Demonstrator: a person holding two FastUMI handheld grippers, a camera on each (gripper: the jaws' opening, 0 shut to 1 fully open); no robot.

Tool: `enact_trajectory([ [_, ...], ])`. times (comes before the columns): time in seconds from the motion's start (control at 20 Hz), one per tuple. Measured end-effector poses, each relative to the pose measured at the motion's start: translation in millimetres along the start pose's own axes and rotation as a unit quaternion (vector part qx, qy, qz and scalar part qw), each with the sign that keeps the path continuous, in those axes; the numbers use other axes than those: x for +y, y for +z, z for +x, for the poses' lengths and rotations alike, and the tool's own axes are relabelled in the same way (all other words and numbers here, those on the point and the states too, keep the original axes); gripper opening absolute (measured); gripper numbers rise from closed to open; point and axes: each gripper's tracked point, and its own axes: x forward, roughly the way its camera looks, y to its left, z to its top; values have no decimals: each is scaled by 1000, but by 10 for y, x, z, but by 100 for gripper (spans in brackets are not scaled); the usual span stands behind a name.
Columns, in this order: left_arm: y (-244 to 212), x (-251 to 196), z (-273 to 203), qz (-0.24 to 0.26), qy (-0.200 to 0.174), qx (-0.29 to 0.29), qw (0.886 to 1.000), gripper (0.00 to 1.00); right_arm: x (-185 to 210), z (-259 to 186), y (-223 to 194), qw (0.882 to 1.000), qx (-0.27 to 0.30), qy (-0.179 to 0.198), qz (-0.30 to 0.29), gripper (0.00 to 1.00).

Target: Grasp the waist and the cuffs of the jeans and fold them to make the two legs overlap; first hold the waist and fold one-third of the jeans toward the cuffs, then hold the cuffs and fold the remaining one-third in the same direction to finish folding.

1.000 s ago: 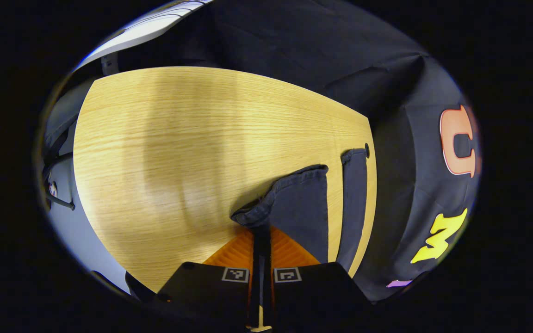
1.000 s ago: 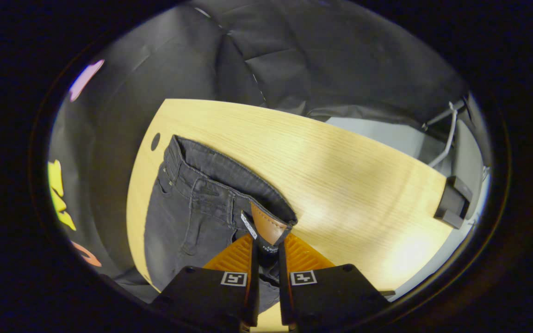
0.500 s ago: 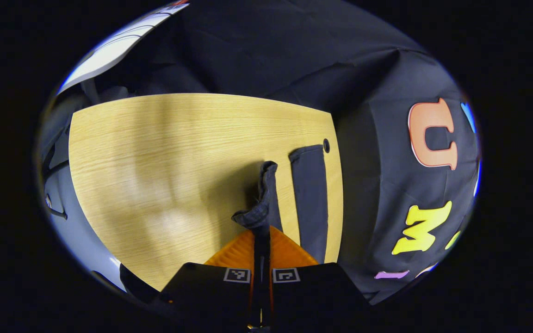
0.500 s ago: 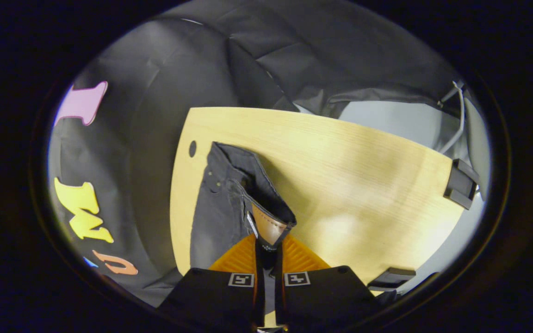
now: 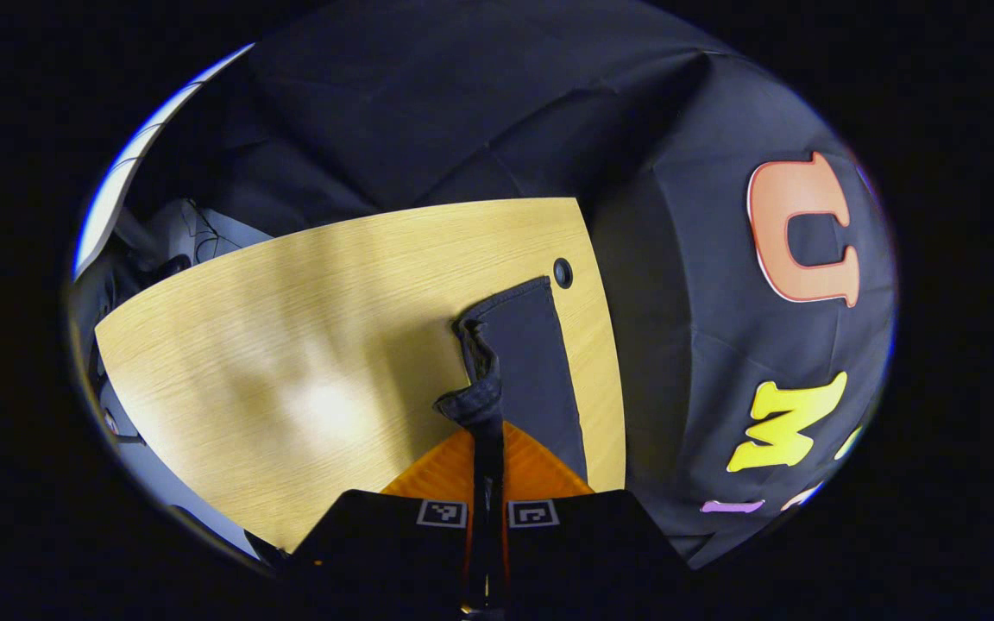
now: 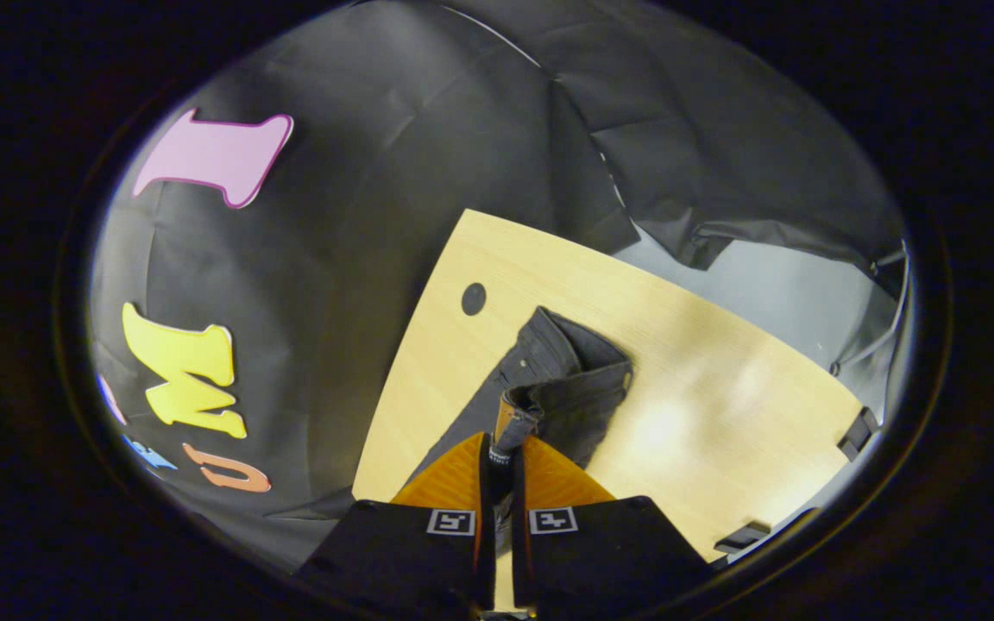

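Jeans [image 6: 566, 392]: dark denim, lying along the desk [image 5: 290, 362] edge that runs beside the booth wall, just short of the round cable hole [image 5: 563, 272] near the desk corner.
Left gripper [image 5: 487, 431]: fingers pressed together, pinching the hem of one cuff [image 5: 471, 401]; that leg is lifted and draped onto the other leg [image 5: 531, 362], which lies flat on the desk.
Right gripper [image 6: 501, 448]: fingers closed on the waistband [image 6: 519, 412] at the brown leather patch; the waist is bunched and doubled over on itself.
Step in hand: judged to be the leg-over-leg fold, close to laid down; the two thirds-folds are not yet done.
Handling: soft, limp cloth, moderately heavy for fabric; it sags between the grip points and will not hold a shape.
Best hold: the thick stitched hem and the waistband, where layers are dense and the grip bites well.
Risk: judged that the upper leg could land crooked or wrinkled at the waist.
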Motion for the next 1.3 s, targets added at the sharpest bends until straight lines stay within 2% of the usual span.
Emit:
enact_trajectory([
  [0.2,211,-374,376,-1,-4,7,1000,4,171,245,214,1000,-7,19,-4,8],
  [0.35,298,-502,696,60,3,3,998,4,121,497,374,999,-9,29,11,8],
  [0.5,329,-648,1108,97,3,7,995,4,35,803,451,999,-4,30,18,8],
  [0.6,345,-595,1345,155,12,18,988,4,33,998,493,1000,-1,24,10,8],
  [0.75,377,-512,1530,260,53,35,964,5,59,1126,530,1000,-1,18,-12,3],
  [0.8,395,-530,1573,278,59,34,958,5,82,1143,535,1000,-1,21,-20,8],
  [0.85,403,-561,1644,289,62,33,955,6,96,1142,550,999,-2,24,-22,8],
  [1.0,407,-686,1713,284,45,30,957,8,125,1227,596,999,-7,37,-8,8],
  [1.1,464,-684,1755,269,43,18,962,13,110,1309,599,999,-10,40,9,8],
  [1.15,500,-666,1782,264,37,15,964,33,85,1351,600,999,-14,36,11,8],
  [1.2,516,-683,1781,260,32,12,965,25,61,1392,595,999,-18,26,7,9],
  [1.25,505,-714,1758,256,27,10,966,25,90,1415,597,999,-24,24,5,7],
  [1.3,543,-707,1731,256,34,1,966,46,131,1404,599,999,-26,29,3,24],
])
